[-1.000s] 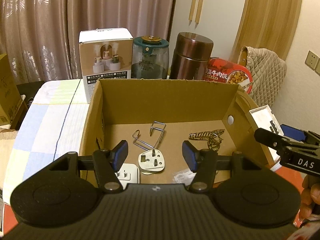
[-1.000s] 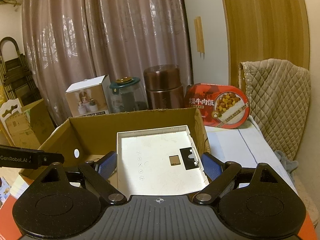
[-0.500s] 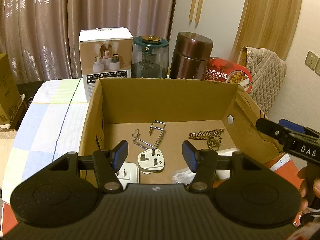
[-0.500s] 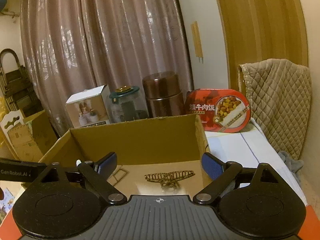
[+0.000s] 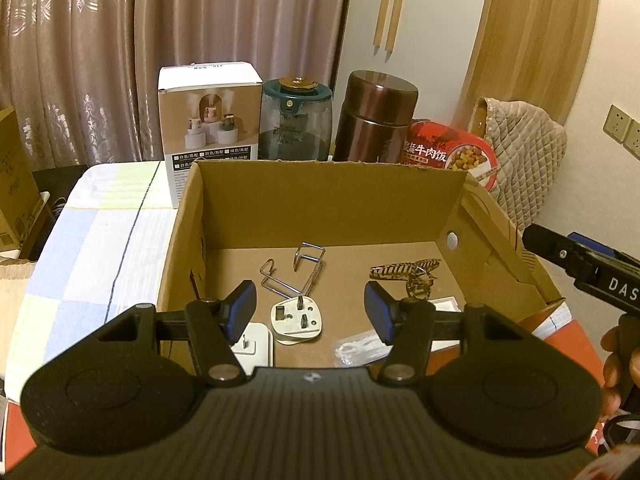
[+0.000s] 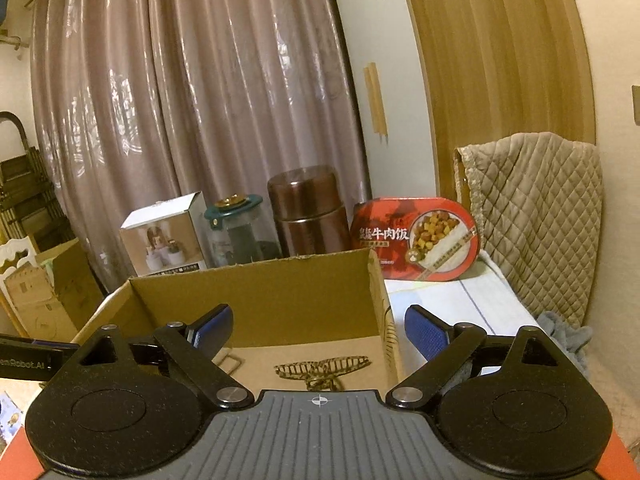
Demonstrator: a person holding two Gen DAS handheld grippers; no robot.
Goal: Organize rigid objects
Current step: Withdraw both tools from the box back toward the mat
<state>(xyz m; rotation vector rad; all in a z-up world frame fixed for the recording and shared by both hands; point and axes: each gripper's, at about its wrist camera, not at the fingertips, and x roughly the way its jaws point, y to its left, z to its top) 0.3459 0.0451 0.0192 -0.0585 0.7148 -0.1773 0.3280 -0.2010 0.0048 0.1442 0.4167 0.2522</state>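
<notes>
Two hand-held grippers empty, jaws apart | corrugated cardboard box (image 5: 332,204) | bent wire hook (image 5: 296,272) | three-pin plug (image 5: 297,316)

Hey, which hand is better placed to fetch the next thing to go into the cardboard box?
Probably the right. Its tool is open and empty at the cardboard box's right wall, on its way out. The left tool is also empty but hangs over the plug inside the box.

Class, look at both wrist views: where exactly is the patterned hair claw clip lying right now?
The hair claw clip lies on the floor of the cardboard box, towards its right side in the left wrist view, right of the wire hook and the white three-pin plug.
</notes>
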